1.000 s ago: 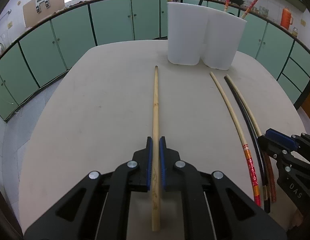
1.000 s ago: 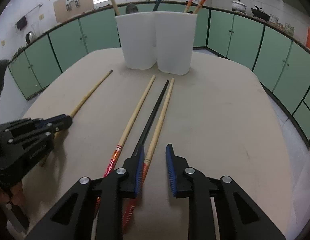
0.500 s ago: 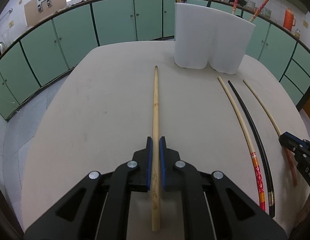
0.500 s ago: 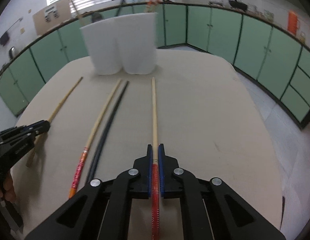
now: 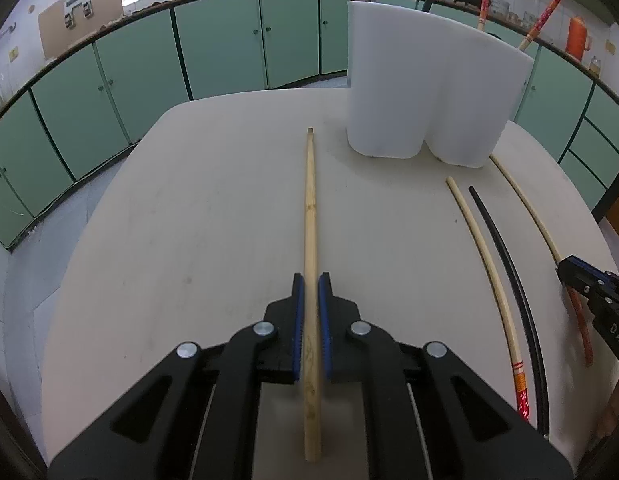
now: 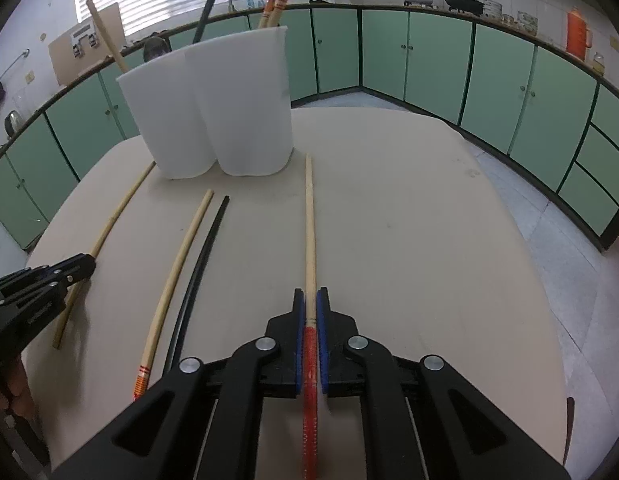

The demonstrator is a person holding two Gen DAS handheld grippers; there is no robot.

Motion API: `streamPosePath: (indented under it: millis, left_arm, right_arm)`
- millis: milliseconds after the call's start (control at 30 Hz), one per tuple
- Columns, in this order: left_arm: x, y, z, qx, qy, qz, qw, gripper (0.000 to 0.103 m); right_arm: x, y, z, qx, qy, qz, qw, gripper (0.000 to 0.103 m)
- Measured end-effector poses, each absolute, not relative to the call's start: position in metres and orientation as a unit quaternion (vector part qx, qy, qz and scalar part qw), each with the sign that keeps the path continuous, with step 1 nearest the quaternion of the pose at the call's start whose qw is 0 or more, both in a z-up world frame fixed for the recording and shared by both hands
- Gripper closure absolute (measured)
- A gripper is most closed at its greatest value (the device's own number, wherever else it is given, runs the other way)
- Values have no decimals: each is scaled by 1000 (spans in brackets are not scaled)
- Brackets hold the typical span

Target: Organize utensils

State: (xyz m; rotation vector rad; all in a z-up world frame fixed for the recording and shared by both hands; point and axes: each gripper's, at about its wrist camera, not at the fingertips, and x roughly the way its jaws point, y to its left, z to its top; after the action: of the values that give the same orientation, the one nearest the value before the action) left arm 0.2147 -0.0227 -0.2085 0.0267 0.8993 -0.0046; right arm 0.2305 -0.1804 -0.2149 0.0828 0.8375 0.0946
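Observation:
My left gripper (image 5: 310,280) is shut on a plain wooden chopstick (image 5: 310,200) that points at the white two-part holder (image 5: 429,92). My right gripper (image 6: 310,296) is shut on a red-handled chopstick (image 6: 309,220) whose tip reaches near the holder (image 6: 213,108). A second red-handled chopstick (image 6: 177,264) and a black chopstick (image 6: 201,260) lie side by side on the beige table (image 6: 409,220). The holder has several chopsticks standing in it. The left gripper also shows in the right wrist view (image 6: 85,264), and the right gripper in the left wrist view (image 5: 565,268).
Green cabinets ring the room. The table's edges curve off at left (image 5: 89,220) and right (image 6: 549,260). A hand shows at the lower left of the right wrist view (image 6: 9,388).
My right gripper closed on the red-handled chopstick and drew it away to the right from the other two. Both grippers moved closer to the holder. The left grip is unchanged.

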Motion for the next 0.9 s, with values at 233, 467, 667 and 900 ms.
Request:
streamPosePath:
  millis: [233, 467, 667, 900]
  left_arm:
    - [179, -17, -210, 14, 430, -11, 903, 66]
    - [152, -11, -209, 10, 429, -11, 903, 65]
    - [148, -10, -209, 4, 430, -9, 903, 65]
    - [141, -7, -208, -1, 431, -10, 903, 64]
  right_arm:
    - [195, -186, -218, 39, 410, 62, 909, 80]
    - [173, -184, -216, 33, 416, 82, 905, 80]
    - [166, -190, -217, 49, 417, 87, 903, 84]
    - [154, -185, -217, 29, 418, 88, 904, 84]
